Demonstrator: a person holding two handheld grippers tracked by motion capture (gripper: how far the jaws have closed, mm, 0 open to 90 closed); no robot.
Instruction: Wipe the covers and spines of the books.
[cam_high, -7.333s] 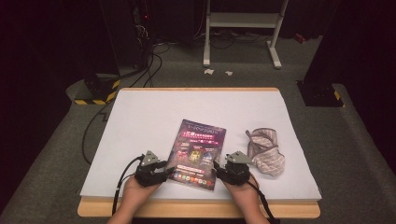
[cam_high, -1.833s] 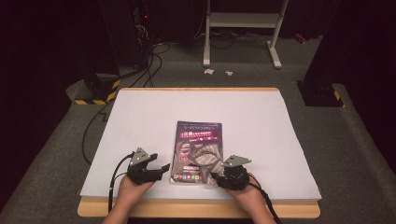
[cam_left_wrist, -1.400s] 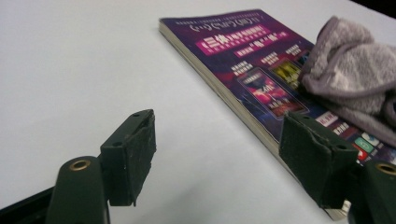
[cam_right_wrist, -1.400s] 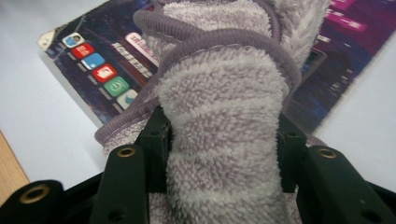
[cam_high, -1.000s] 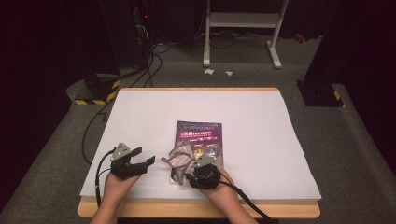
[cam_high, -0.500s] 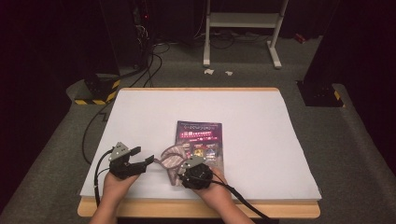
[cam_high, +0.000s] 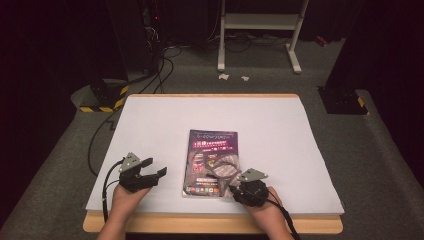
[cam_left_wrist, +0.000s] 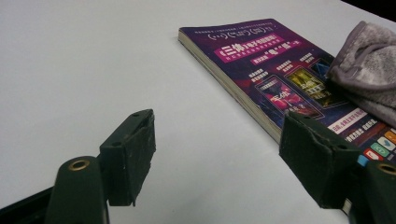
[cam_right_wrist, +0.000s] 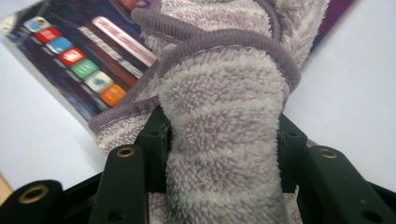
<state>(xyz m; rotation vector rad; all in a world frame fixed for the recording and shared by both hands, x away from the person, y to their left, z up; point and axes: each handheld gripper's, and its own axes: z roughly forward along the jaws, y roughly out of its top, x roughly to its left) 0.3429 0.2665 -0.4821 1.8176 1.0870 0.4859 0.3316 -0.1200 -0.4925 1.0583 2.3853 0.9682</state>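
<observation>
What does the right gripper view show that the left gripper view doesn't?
Right gripper view alone: the right gripper shut on a bunched fold of the striped grey towel, its fingers pressing the pile from both sides.

Left gripper view alone: the left gripper open over the white table cover, nothing between its fingers, and the magazine's page edges.

Both: the purple magazine with the towel lying on its cover, on the white surface.

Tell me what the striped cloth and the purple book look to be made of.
The cloth looks like soft terry or microfibre: fuzzy looped pile in grey and white bands, with a stitched purple-grey hem. The book looks like paper with a glossy printed cover: light glints off the purple front, and pale stacked page edges show along its side.
</observation>
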